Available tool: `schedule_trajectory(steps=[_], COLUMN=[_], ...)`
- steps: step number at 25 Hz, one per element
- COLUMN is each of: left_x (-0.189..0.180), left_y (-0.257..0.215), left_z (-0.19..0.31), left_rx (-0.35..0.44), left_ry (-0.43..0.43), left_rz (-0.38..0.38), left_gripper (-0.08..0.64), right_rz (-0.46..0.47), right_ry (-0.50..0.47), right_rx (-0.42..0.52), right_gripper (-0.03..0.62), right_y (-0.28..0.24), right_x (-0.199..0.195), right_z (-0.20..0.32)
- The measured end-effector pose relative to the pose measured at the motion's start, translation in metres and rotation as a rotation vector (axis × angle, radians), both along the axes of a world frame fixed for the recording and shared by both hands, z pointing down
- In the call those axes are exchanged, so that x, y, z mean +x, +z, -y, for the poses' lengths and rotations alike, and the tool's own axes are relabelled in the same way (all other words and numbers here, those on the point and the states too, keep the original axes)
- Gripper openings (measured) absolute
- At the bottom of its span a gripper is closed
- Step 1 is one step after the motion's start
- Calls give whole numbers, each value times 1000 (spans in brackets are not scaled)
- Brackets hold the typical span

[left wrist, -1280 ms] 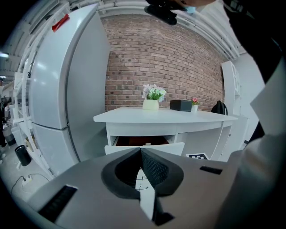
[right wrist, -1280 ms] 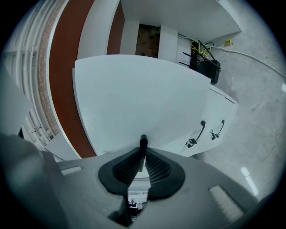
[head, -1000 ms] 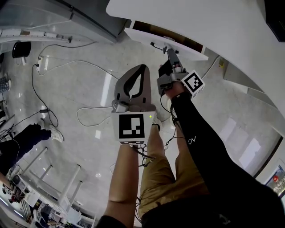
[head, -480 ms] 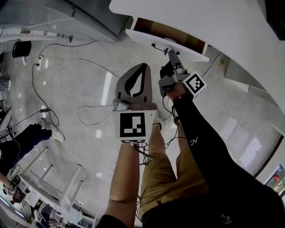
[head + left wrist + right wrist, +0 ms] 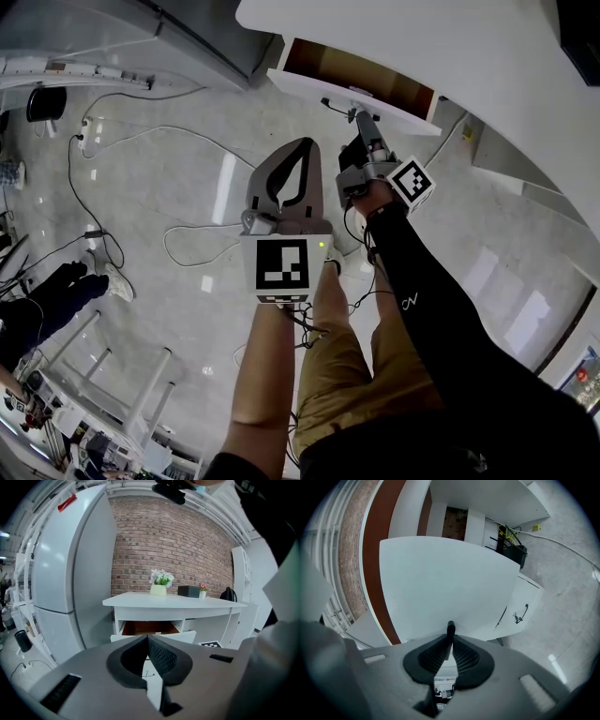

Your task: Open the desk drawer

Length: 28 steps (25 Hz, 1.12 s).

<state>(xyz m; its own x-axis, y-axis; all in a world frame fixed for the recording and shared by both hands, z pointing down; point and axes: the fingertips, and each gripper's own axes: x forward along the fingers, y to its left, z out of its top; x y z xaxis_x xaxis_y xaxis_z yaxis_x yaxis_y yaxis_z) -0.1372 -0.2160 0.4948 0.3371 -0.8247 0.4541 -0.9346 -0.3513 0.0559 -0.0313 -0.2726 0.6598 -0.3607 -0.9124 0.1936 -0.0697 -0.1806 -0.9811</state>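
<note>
**Person.** Khaki trousers are seen nearest the camera, short of the drawer. A bare left forearm and a black right sleeve are extended toward the drawer.

**Left tool**. It is held short of the drawer, to the left of its handle and apart from it. The jaws are pressed together with nothing between them.

**Right tool**. It is set against the drawer front, with the jaws clenched on the drawer's dark handle.

**Drawer**. The task's object is a white front panel with a brown interior. It is drawn part-way out from under the table top, so the interior is exposed from above.

**Second white front**. It carries its own dark handle and is seen lower than the drawer, nearer the floor.

**Floor**. Pale glossy tile lies below the drawer. Loose cables are strewn well to the drawer's left.

**Table**. The white top sits directly above the drawer.

**On the table, above and behind the drawer:**
- A pale pot of white flowers.
- A black box to the pot's right.

**Refrigerator**. It is white and stands to the left of the drawer, beside the table.

**Brick wall**. It is farthest, behind the drawer and table.
</note>
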Motion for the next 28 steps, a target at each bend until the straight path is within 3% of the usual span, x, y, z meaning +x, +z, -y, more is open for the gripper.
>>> schedule_trajectory(steps=[17,28], left_x=[-8,-9], left_y=[-4,-16], left_z=[-13,-22], left_rx=[16,56], left_ry=[-3,37], left_rz=[-14,40], left_gripper=[5,5], right_rz=[7,-4], right_ry=[-12,-11], right_rx=[-22,-35], right_gripper=[34,35], right_y=[-2,-1], right_x=[-10,-11], right_z=[-29,-44])
